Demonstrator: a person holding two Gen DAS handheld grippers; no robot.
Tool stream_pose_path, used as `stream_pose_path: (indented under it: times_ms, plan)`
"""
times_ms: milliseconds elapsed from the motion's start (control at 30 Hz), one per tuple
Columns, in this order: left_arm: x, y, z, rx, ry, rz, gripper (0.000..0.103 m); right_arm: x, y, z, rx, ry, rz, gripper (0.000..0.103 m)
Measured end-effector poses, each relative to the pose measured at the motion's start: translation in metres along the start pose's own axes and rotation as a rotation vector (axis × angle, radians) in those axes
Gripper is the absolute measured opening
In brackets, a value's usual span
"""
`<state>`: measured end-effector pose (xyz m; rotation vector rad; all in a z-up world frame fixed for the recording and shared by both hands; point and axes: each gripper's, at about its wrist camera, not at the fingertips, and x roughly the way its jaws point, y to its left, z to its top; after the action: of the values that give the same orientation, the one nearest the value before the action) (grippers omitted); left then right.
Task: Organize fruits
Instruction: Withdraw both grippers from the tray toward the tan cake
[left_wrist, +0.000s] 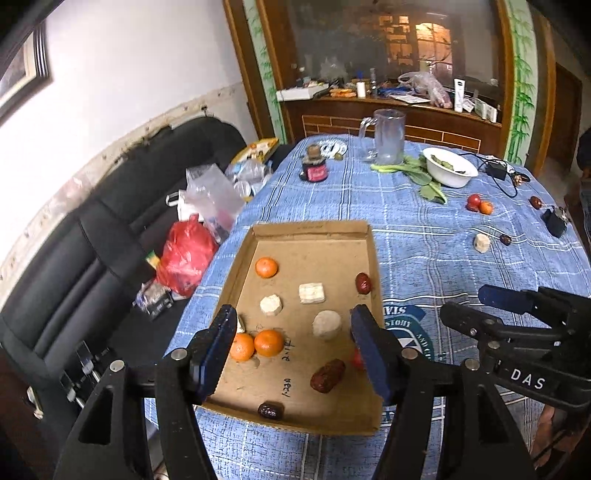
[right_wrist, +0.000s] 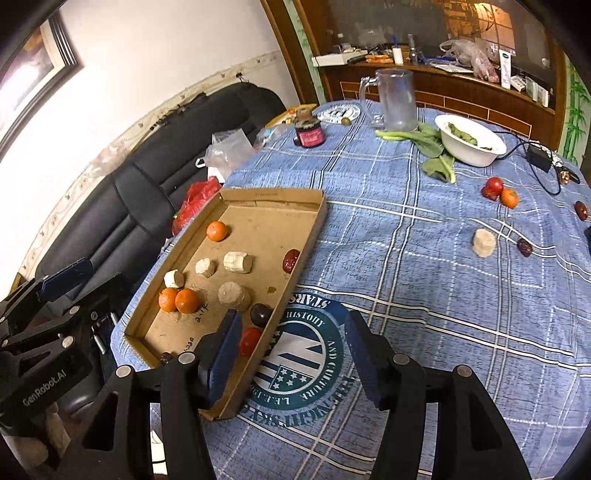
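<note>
- Both grippers hang over the near end of the table with nothing in them: left gripper (left_wrist: 293, 347) spread above the cardboard tray (left_wrist: 312, 229), right gripper (right_wrist: 291, 349) spread over the blue tablecloth (right_wrist: 406, 229) just right of it.
- Most fruit's already in the tray, lower left in both views.
- Stragglers sit at the right edge: a tomato (right_wrist: 494, 184), a tangerine (right_wrist: 509, 197), a pale chunk (right_wrist: 484, 242) and dates.
- Risk, I'd guess: round ones rolling off, or squishing that tomato.

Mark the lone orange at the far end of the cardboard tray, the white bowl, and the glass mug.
lone orange (left_wrist: 266, 267), left wrist view, centre of its peel.
white bowl (right_wrist: 476, 154), right wrist view, outer wall below the rim.
glass mug (right_wrist: 399, 101), right wrist view, middle of its clear body.
</note>
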<state>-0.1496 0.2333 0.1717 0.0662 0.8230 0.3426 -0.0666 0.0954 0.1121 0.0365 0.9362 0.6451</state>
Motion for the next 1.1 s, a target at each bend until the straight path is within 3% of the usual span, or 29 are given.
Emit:
stream_pose_path:
  times_ms: [467, 667, 900, 1100]
  plan:
    - [-0.029, -0.028, 0.001, 0.038, -0.043, 0.021, 0.064, -0.032, -0.012, -0.005, -0.024, -0.061, 0.02, 0.069]
    - [-0.036, -0.014, -0.011, -0.019, -0.028, 0.053, 0.064, -0.008, -0.014, -0.008, 0.025, 0.027, 0.06, 0.071]
    - [-0.036, 0.018, -0.036, -0.153, 0.03, 0.102, 0.064, 0.015, 0.029, -0.018, -0.111, 0.097, 0.11, 0.071]
    - [-0.038, 0.025, -0.045, -0.198, 0.039, 0.105, 0.064, 0.025, 0.041, -0.026, -0.151, 0.132, 0.129, 0.071]
